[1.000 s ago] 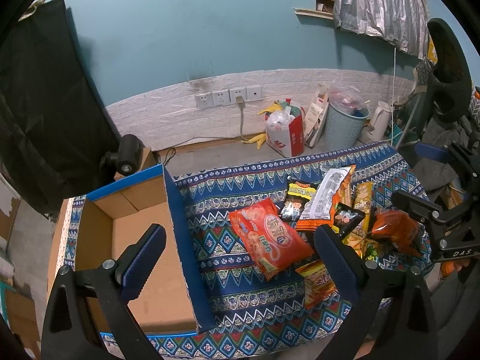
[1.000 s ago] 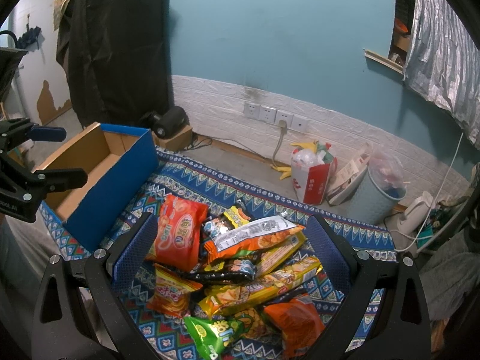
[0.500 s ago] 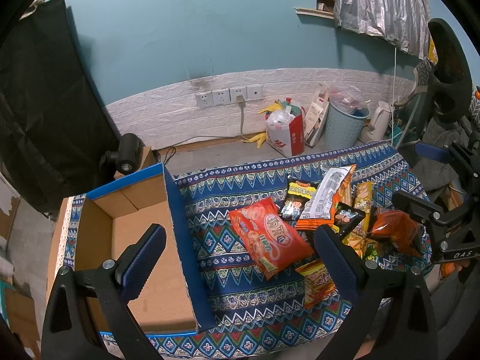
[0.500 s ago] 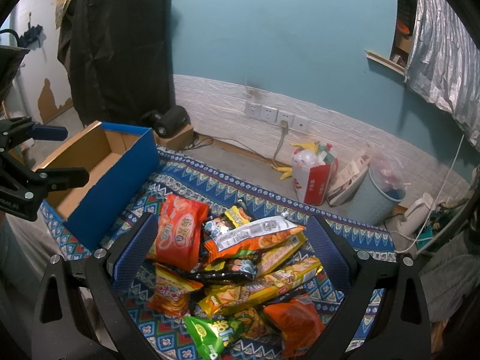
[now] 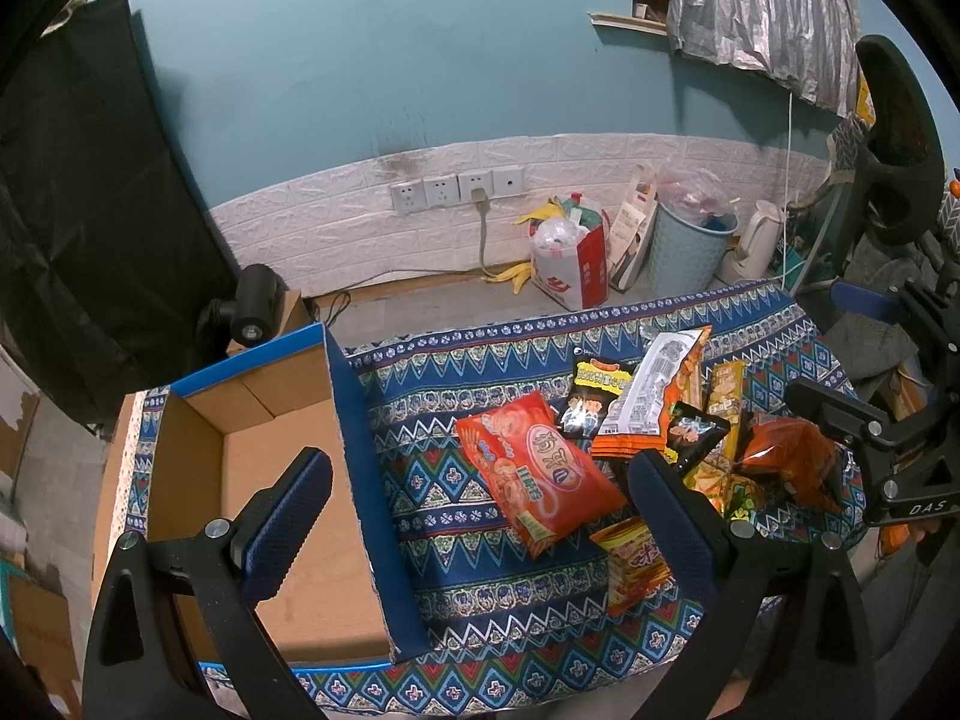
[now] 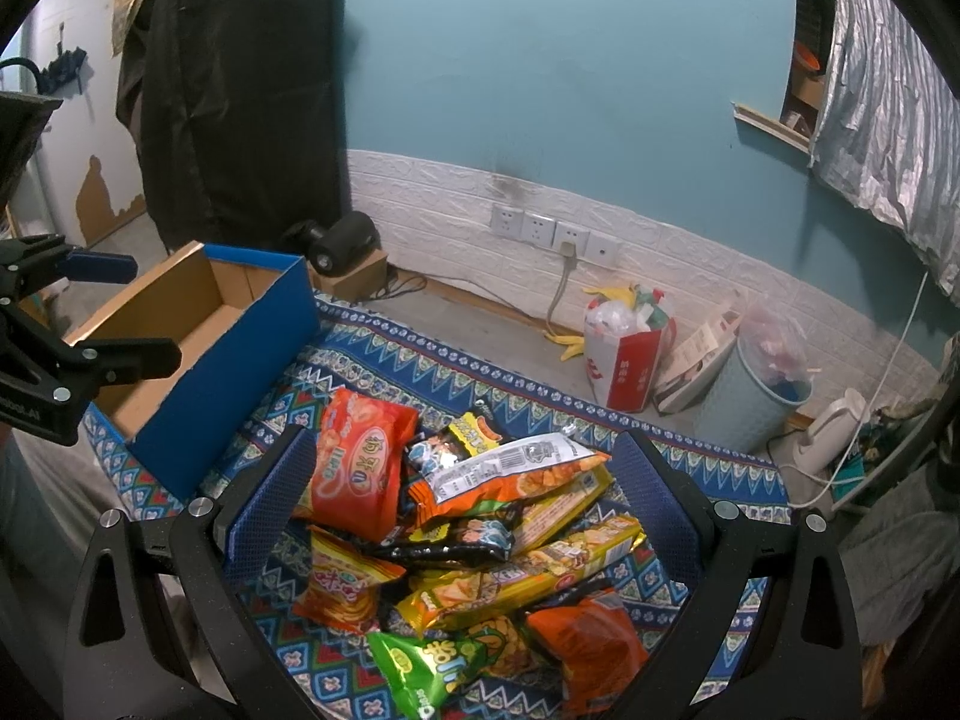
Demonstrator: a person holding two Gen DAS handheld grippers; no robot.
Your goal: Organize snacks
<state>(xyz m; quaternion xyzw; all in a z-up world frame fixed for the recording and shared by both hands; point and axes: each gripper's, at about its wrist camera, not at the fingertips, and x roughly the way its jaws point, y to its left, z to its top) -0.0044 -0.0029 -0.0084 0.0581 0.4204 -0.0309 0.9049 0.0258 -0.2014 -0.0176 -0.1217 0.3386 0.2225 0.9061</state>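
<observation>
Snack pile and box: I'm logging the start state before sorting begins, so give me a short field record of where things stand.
box: blue cardboard box, open, nothing visible inside
snacks: heap of packets on the patterned cloth, beside the box
nearest to box: big red packet, lying flat
left gripper: jaws open, holding nothing
right gripper: jaws open, above the heap, holding nothing

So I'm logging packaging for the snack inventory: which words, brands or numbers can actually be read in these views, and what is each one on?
"DAS" in white letters on the right gripper body, seen from the left wrist view.
Large red snack bag: big Chinese characters, too distorted to read reliably.
Green snack bag: bold lettering, upside down, not legible.
White-backed chip bag: fine print, too small.
Red paper bag on the floor: print blurred.
</observation>
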